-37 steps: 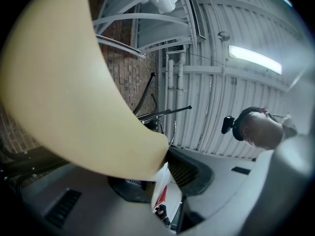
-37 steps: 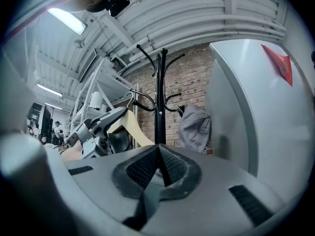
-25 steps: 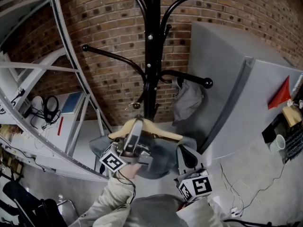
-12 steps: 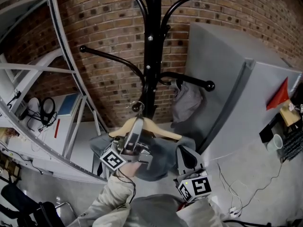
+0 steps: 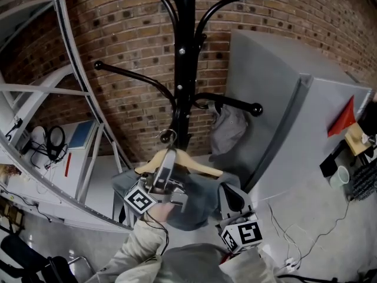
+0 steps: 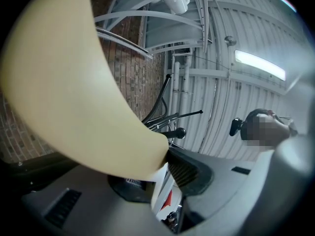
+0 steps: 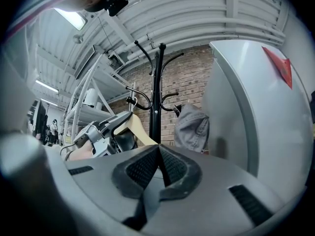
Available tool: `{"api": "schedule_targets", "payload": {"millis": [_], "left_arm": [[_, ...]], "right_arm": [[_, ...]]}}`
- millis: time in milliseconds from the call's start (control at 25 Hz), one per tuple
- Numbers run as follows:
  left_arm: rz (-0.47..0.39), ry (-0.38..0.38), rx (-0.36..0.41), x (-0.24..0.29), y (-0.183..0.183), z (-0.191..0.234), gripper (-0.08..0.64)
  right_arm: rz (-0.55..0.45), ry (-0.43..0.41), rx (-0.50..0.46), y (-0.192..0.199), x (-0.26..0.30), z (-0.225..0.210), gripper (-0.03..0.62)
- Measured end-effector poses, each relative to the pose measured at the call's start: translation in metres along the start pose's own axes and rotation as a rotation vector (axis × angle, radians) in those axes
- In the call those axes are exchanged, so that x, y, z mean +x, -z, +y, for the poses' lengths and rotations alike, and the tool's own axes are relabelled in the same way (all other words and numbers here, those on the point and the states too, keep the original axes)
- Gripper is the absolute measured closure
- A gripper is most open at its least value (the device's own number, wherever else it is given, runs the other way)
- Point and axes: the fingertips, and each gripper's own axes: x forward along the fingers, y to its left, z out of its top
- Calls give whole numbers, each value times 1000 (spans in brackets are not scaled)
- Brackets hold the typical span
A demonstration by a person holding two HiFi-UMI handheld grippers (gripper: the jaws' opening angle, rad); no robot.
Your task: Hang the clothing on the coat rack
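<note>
Grey-blue clothing [image 5: 197, 196] is draped over a pale wooden hanger [image 5: 182, 160], low in front of the black metal coat rack [image 5: 184, 69]. The left gripper [image 5: 168, 158] is clamped on the hanger's neck and points up toward the rack. In the left gripper view the hanger's pale wood [image 6: 74, 82] fills the space between the jaws. The hanger's long axis runs side to side across the head view. Its small metal hook [image 5: 166, 136] sits just beside the rack's pole and below the curved arms.

The long bare arm [image 5: 132, 77] reaches up and left of the hook. The short right arm [image 5: 232, 103] already carries a grey garment [image 5: 227, 128]. So the hook probably needs lifting up and over to the left. The right gripper [image 5: 231, 198] sits lower right by the clothing's edge, jaws together on nothing.
</note>
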Motion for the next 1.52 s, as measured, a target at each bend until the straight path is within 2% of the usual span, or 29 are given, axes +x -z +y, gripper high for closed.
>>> {"api": "schedule_targets", "payload": {"millis": [280, 440, 560, 720, 880, 1520], "left_arm": [[2, -7, -27, -1, 4, 8, 453], [16, -6, 13, -1, 4, 15, 453], [9, -19, -34, 0, 7, 18, 453], [17, -21, -10, 0, 7, 22, 453], [6, -29, -43, 0, 8, 29, 453], [-1, -37, -54, 1, 10, 43, 453]], "right_arm": [[3, 8, 0, 1, 0, -2, 569], [5, 15, 1, 3, 0, -4, 569], [10, 19, 2, 4, 1, -6, 569], [12, 21, 1, 3, 3, -7, 569], [20, 21, 6, 7, 5, -8, 569], [38, 20, 15, 13, 11, -15, 569]]}}
